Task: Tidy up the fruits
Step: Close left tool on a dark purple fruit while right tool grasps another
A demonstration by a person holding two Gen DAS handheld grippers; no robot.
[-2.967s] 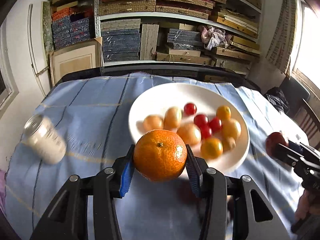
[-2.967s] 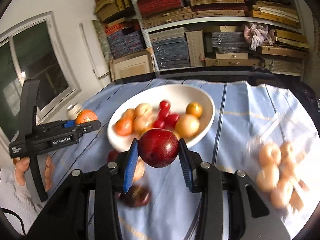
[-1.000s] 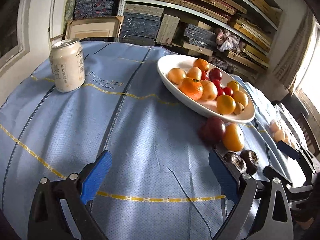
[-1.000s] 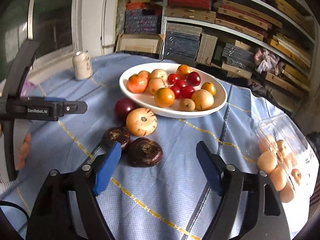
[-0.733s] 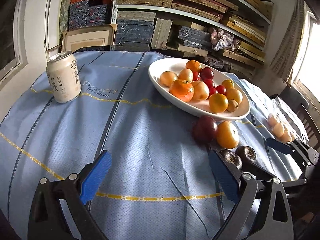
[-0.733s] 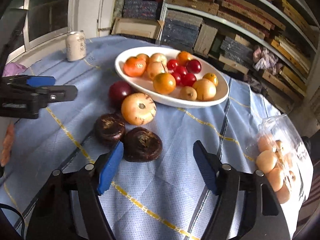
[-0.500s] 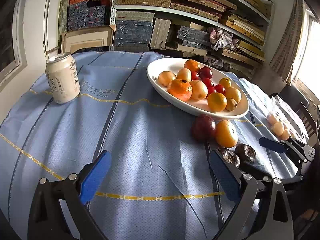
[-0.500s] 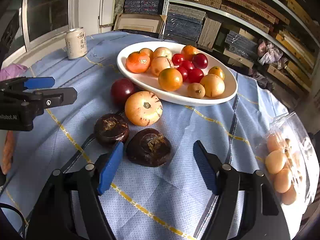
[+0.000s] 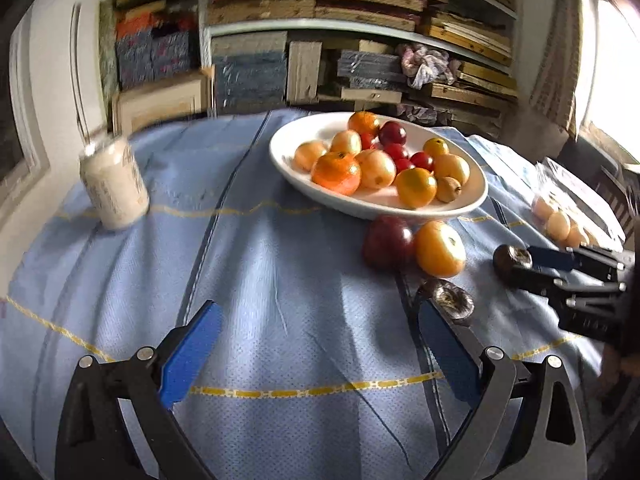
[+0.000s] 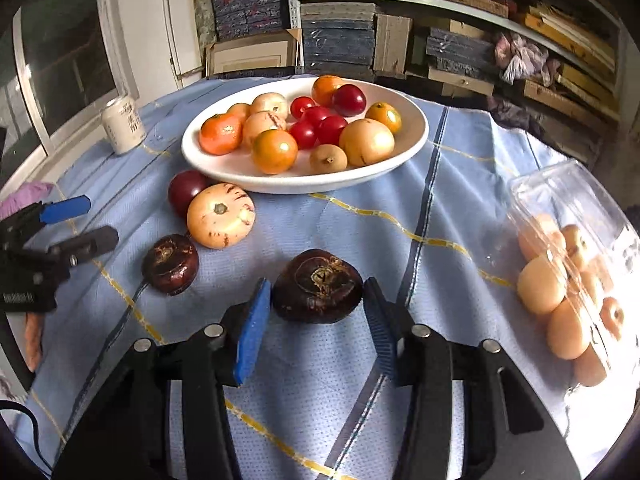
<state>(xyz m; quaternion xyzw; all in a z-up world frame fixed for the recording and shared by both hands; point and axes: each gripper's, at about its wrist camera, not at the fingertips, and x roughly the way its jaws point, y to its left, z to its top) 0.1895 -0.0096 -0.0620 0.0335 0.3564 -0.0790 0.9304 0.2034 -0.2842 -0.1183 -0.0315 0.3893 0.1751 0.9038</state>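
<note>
A dark purple fruit (image 10: 318,286) lies on the blue cloth between the pads (image 10: 252,324) of my right gripper (image 10: 316,320). Its jaws are closing and stand right at the fruit's sides, without a visible squeeze. A second dark fruit (image 10: 170,264), a pale striped fruit (image 10: 220,220) and a dark red plum (image 10: 186,190) lie to the left, before the white plate (image 10: 400,152) of mixed fruit. My left gripper (image 9: 316,312) hangs open over bare cloth, holding nothing. From there the second dark fruit (image 9: 448,298) sits by its right finger, and the right gripper (image 9: 520,266) shows at the far right.
A pale drink can (image 10: 122,124) stands at the far left of the table. A clear plastic box of pale round fruit (image 10: 568,280) lies at the right edge. Stacked shelves fill the wall behind. A hand (image 10: 32,336) holds the left gripper (image 10: 100,220).
My right gripper has moved forward over the nearer dark fruit and its jaws have narrowed around it. The left gripper has drifted and rolled a little, still wide open.
</note>
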